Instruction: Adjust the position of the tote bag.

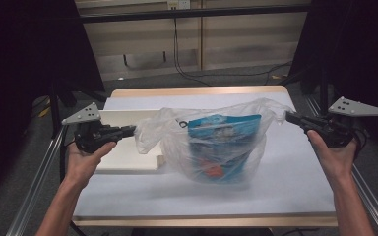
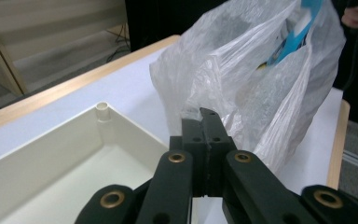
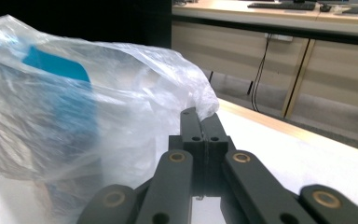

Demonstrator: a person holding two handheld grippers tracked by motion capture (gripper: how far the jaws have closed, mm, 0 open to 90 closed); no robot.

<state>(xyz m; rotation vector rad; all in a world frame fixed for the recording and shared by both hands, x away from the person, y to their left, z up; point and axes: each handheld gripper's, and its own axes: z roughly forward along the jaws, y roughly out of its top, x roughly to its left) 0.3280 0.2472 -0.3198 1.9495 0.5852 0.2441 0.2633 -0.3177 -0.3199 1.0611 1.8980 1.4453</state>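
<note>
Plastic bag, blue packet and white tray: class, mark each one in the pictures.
plastic bag (image 1: pixel 157 125), high view, its crinkled left flap.
blue packet (image 1: pixel 225 129), high view, its upper printed face inside the bag.
white tray (image 2: pixel 65 163), left gripper view, its inner floor.

Your left gripper (image 1: pixel 130 130) pinches one handle of the clear, crinkled plastic bag (image 1: pixel 211 147) and your right gripper (image 1: pixel 290 118) pinches the other, stretching it wide over the pale grey table (image 1: pixel 295 172). A blue snack packet (image 1: pixel 224 142) stands upright inside. A shallow cream plastic tray (image 1: pixel 123 147) lies just behind the bag's left side.

Cream tray (image 1: pixel 128 162) on table (image 1: pixel 295 182); cables (image 1: pixel 187 69) behind
</note>
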